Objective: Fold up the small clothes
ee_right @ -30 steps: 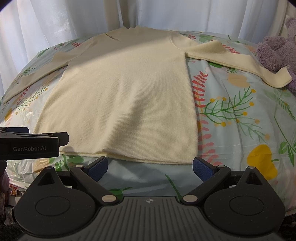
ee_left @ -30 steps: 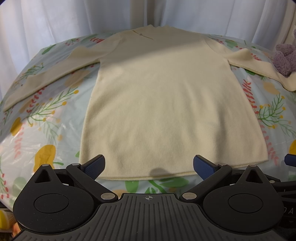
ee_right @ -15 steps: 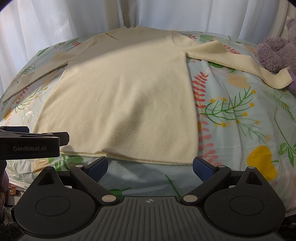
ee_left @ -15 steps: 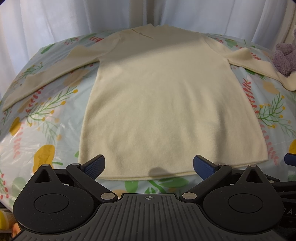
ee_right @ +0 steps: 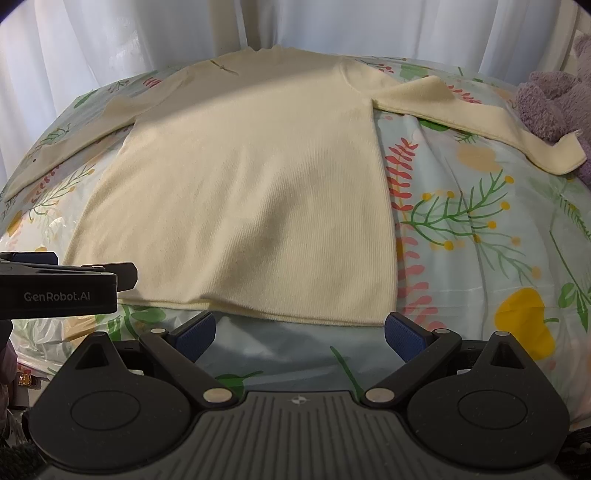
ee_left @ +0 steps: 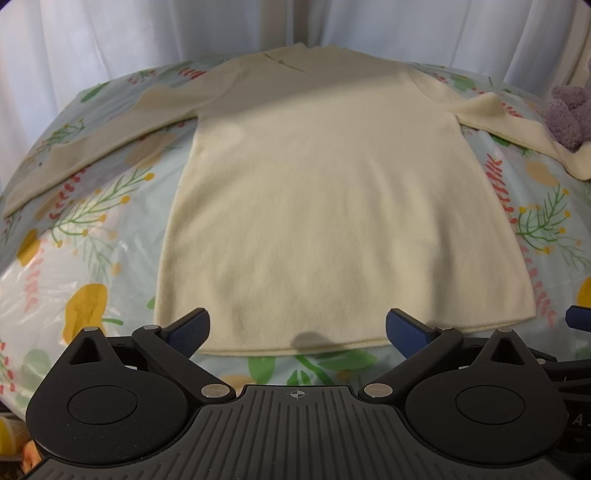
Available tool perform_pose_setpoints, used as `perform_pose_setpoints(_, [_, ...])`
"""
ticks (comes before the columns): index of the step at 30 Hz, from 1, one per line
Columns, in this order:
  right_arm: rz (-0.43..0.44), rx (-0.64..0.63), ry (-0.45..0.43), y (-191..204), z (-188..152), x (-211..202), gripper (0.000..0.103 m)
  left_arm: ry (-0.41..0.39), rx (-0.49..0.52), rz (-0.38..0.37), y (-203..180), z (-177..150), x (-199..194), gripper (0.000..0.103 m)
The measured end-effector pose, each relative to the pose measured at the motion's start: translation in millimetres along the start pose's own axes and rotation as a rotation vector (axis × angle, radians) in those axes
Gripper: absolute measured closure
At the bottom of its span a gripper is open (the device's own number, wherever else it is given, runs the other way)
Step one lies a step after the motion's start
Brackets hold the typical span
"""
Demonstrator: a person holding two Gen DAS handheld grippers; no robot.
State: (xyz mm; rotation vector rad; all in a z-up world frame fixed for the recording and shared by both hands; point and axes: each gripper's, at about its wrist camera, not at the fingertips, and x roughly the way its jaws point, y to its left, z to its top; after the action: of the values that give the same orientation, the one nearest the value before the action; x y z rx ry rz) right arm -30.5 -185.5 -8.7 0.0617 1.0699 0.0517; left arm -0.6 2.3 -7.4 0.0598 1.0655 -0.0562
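Observation:
A cream long-sleeved knit sweater (ee_left: 325, 199) lies flat on the flowered cover, neck at the far side, both sleeves spread outward; it also shows in the right wrist view (ee_right: 251, 192). My left gripper (ee_left: 297, 328) is open and empty, hovering at the near hem left of centre. My right gripper (ee_right: 299, 330) is open and empty just before the hem's right corner. The left gripper's body (ee_right: 59, 291) shows at the left edge of the right wrist view.
The flowered plastic-covered surface (ee_right: 480, 236) curves down at its near edge. A purple plush toy (ee_right: 554, 103) lies at the far right by the right sleeve's cuff (ee_right: 565, 158). White curtains (ee_left: 147, 33) hang behind.

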Motion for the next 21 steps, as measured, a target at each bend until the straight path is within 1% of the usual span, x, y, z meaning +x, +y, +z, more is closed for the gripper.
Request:
perform_pose_setpoints(11, [0.041, -0.021, 0.0, 1.0, 2.3, 1.5, 0.004, 0.015, -0.015, 0.003, 3.4, 2.0, 3.1, 0.0])
perform_pose_setpoints(16, [0.05, -0.034, 0.018, 2.7, 4.6, 6.1, 0.004, 0.036, -0.037, 0.006, 9.6, 3.0, 9.1, 0.0])
perform_pose_setpoints(19, [0.082, -0.025, 0.019, -1.4, 6.8, 8.6, 0.004, 0.047, -0.053, -0.001, 13.6, 4.7, 13.2, 0.0])
perform_pose_setpoints(21, [0.12, 0.0, 0.019, -10.1, 10.3, 12.6, 0.004, 0.046, -0.074, -0.015, 18.2, 7.5, 16.2, 0.0])
